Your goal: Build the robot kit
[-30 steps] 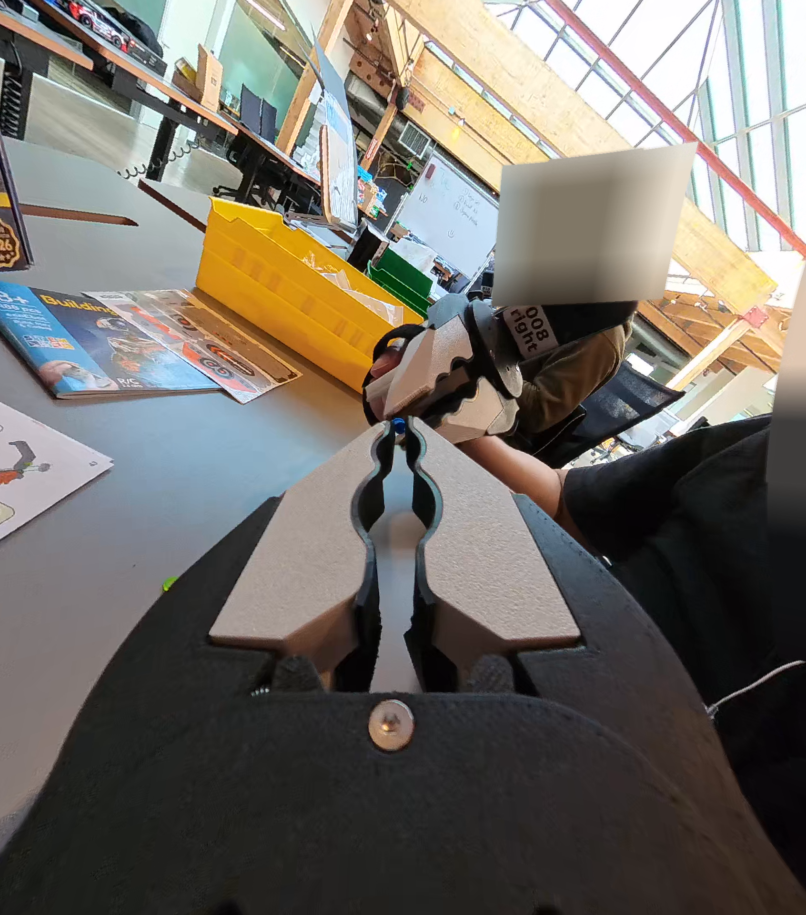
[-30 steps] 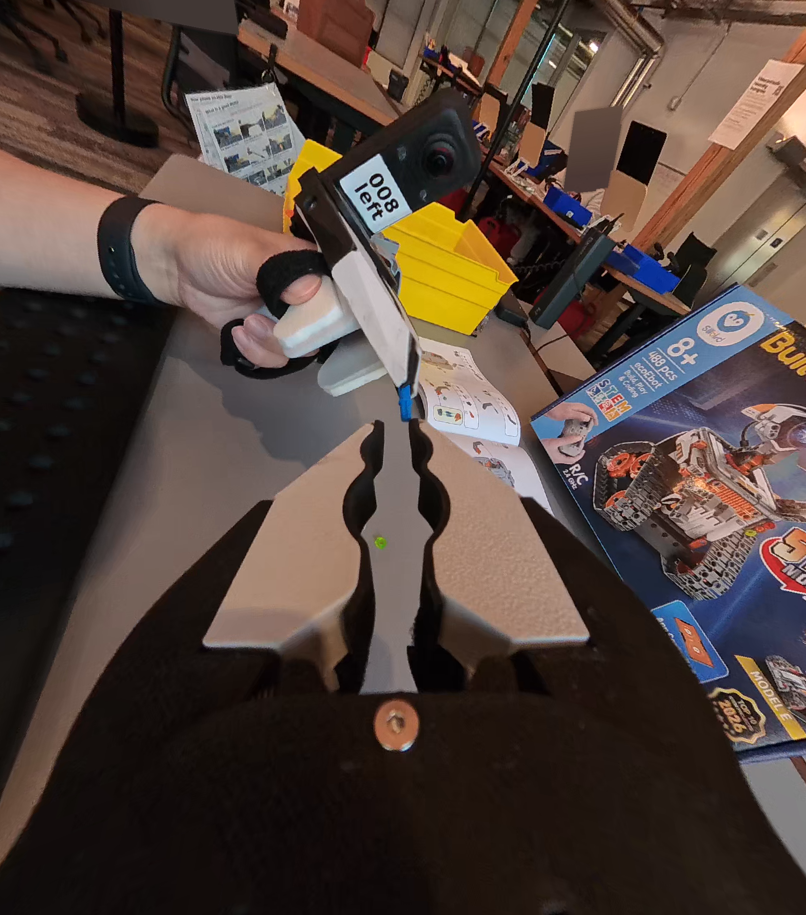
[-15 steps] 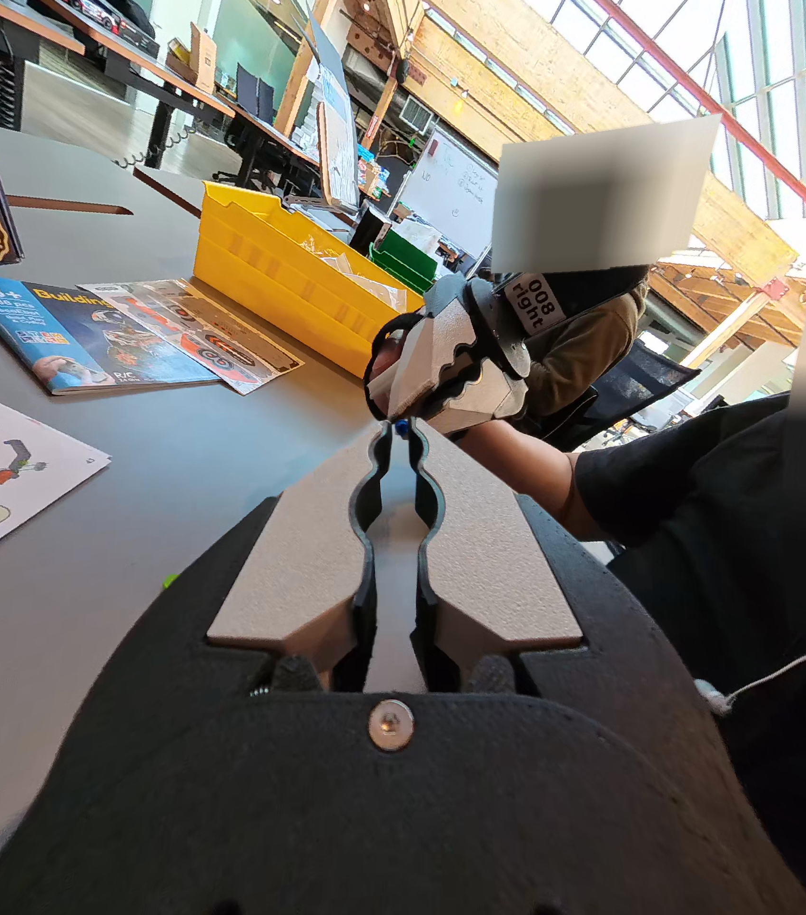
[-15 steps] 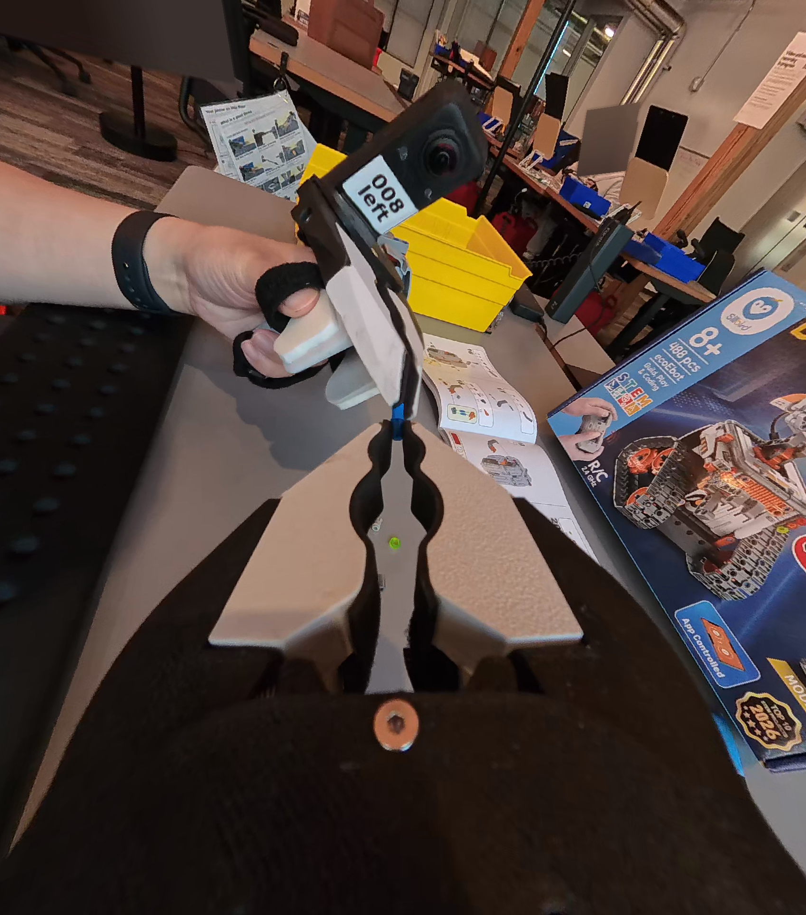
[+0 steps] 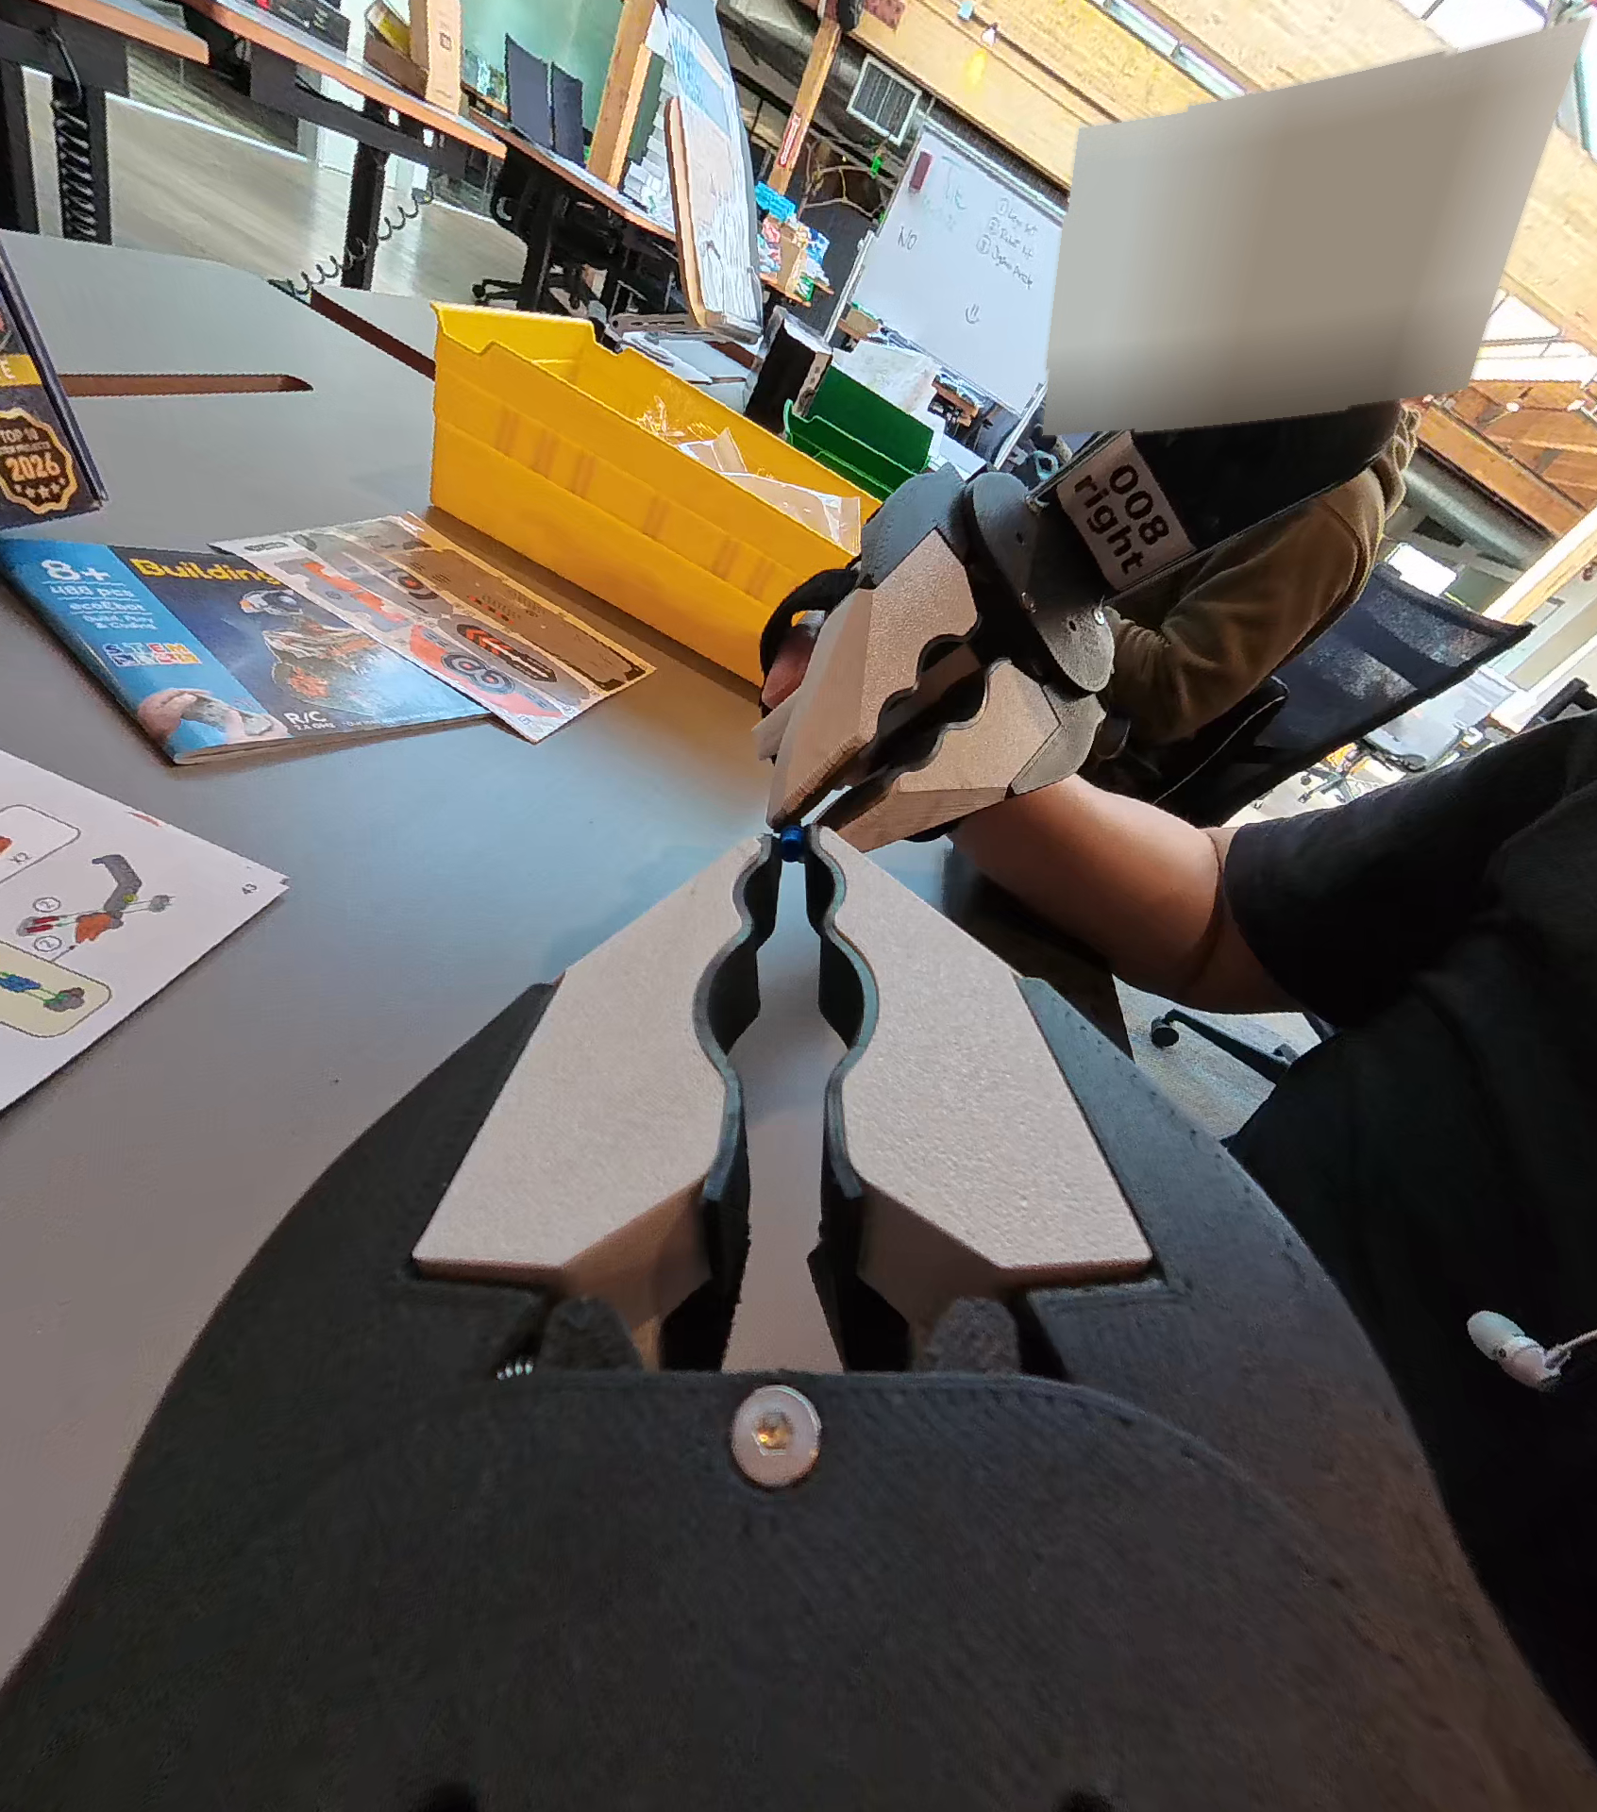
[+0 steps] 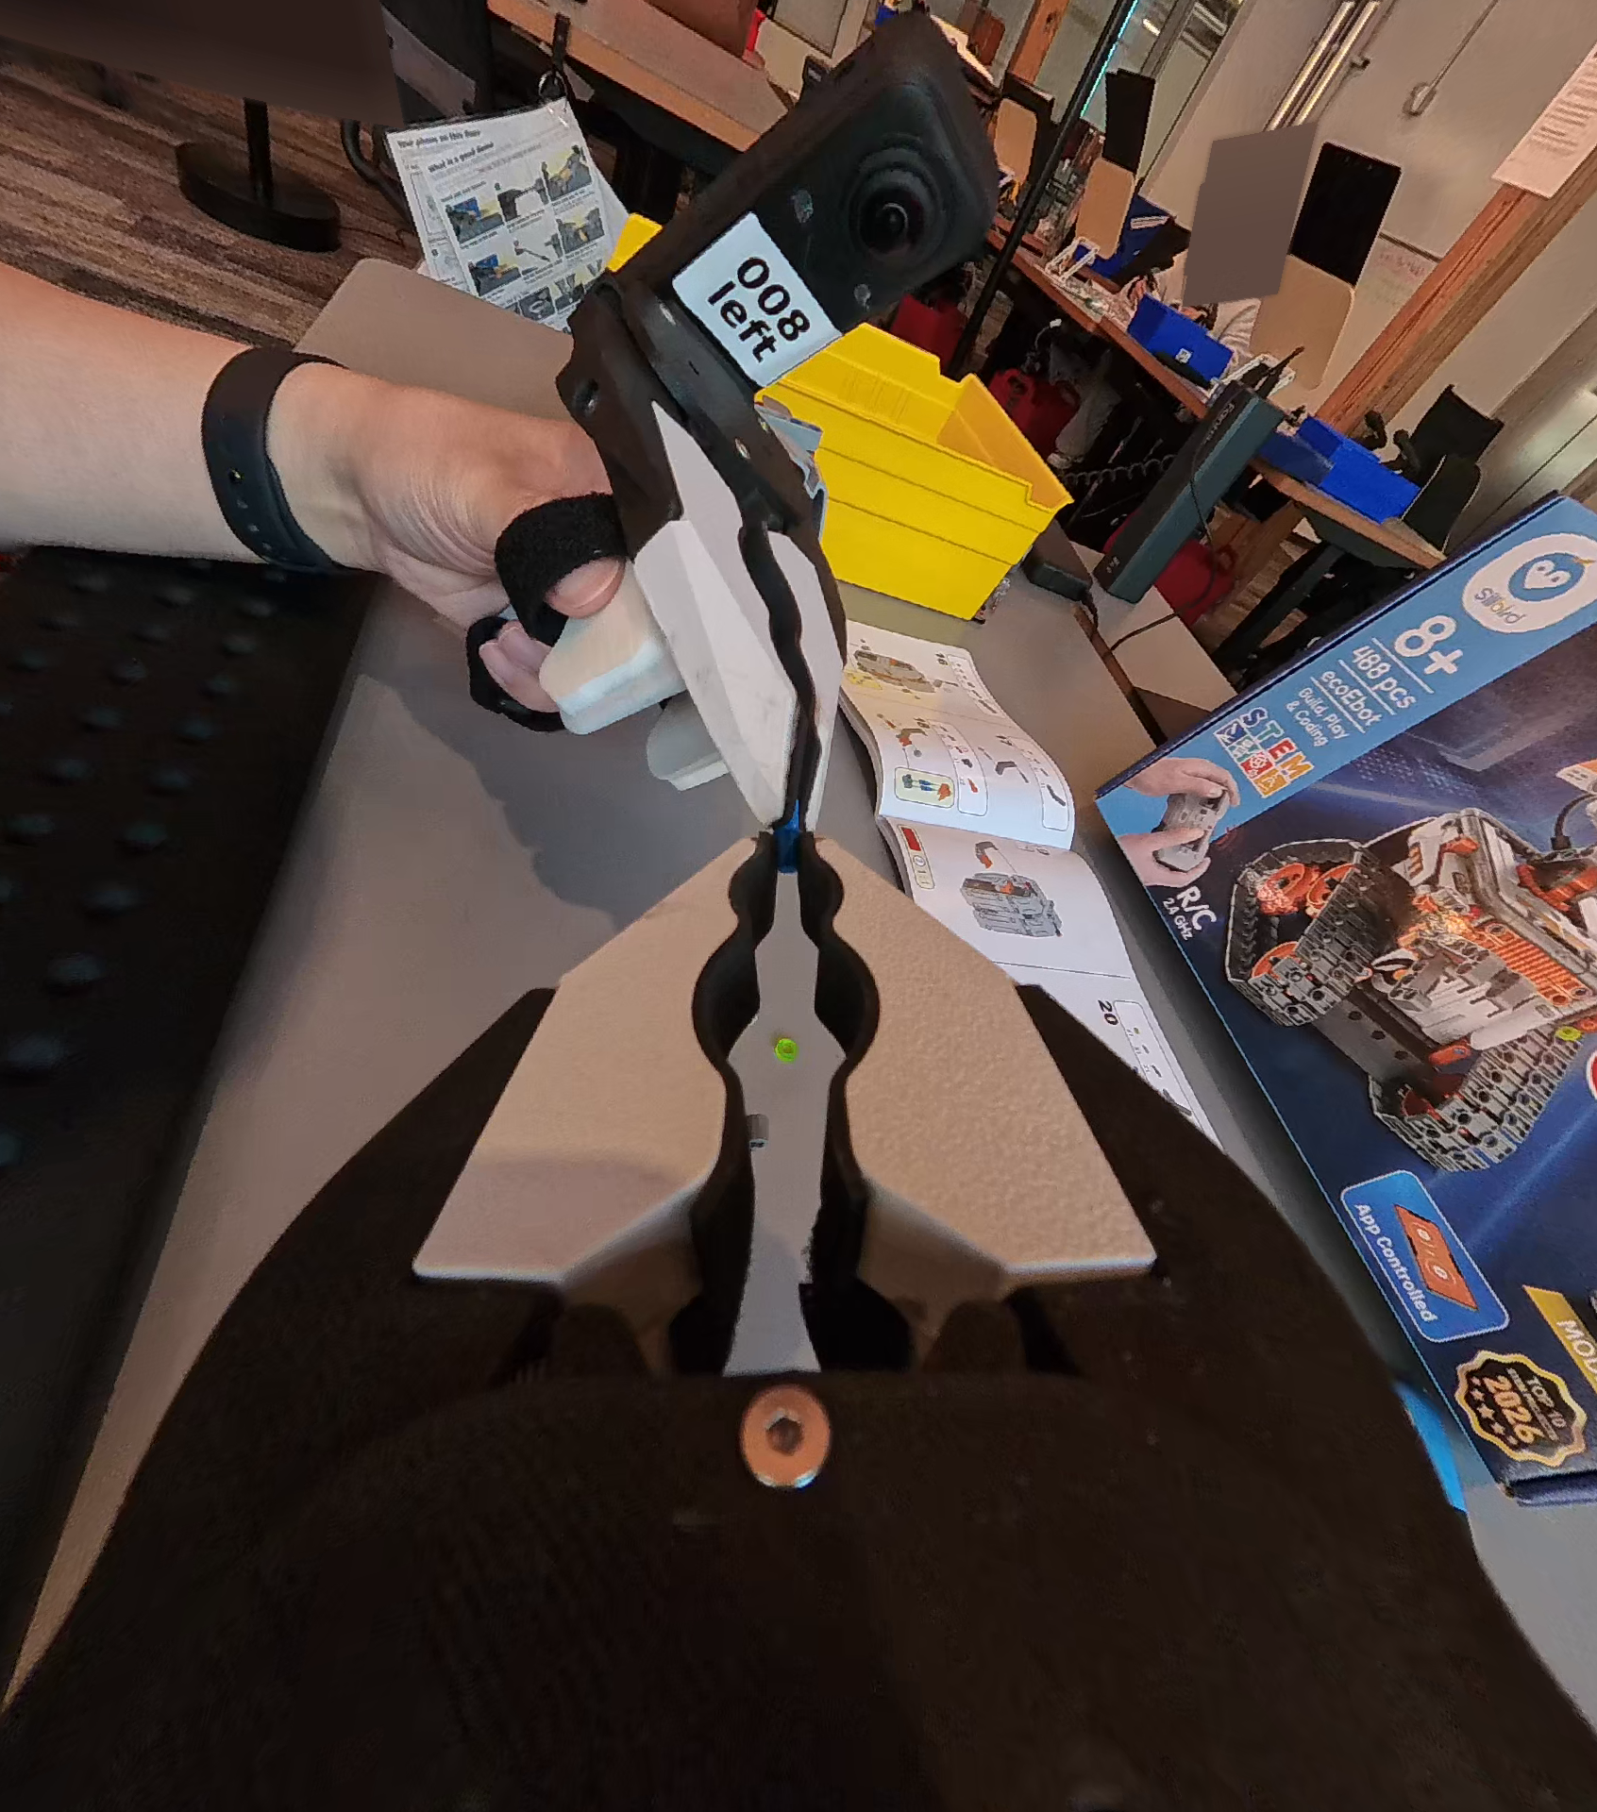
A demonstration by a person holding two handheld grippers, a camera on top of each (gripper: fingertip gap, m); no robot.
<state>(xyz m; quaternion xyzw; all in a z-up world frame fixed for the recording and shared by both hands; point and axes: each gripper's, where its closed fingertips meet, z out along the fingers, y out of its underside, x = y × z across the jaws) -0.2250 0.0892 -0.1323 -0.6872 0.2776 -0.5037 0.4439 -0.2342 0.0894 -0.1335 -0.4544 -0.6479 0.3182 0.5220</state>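
Observation:
My left gripper (image 5: 790,851) is shut on a small blue piece (image 5: 790,841) at its very tips, held above the grey table (image 5: 383,882). My right gripper (image 6: 783,851) meets it tip to tip and is closed on the same blue piece (image 6: 785,841). The left gripper also shows in the right wrist view (image 6: 799,814), held by a hand with a black wristband. The right gripper shows in the left wrist view (image 5: 799,816). A tiny green piece (image 6: 785,1049) lies on the table under the right gripper.
A yellow bin (image 5: 618,490) holding clear bags stands behind the grippers. A blue booklet (image 5: 216,647), a leaflet and an instruction sheet (image 5: 39,931) lie to the left. A big blue kit box (image 6: 1461,931) and an open manual (image 6: 971,784) lie on the right. A black dotted mat (image 6: 39,784) lies beside the table. My two grippers' fingertips are within a few centimetres of each other.
The two grippers have come together tip to tip. The right gripper's jaws have narrowed and closed around the blue piece that the left gripper holds.

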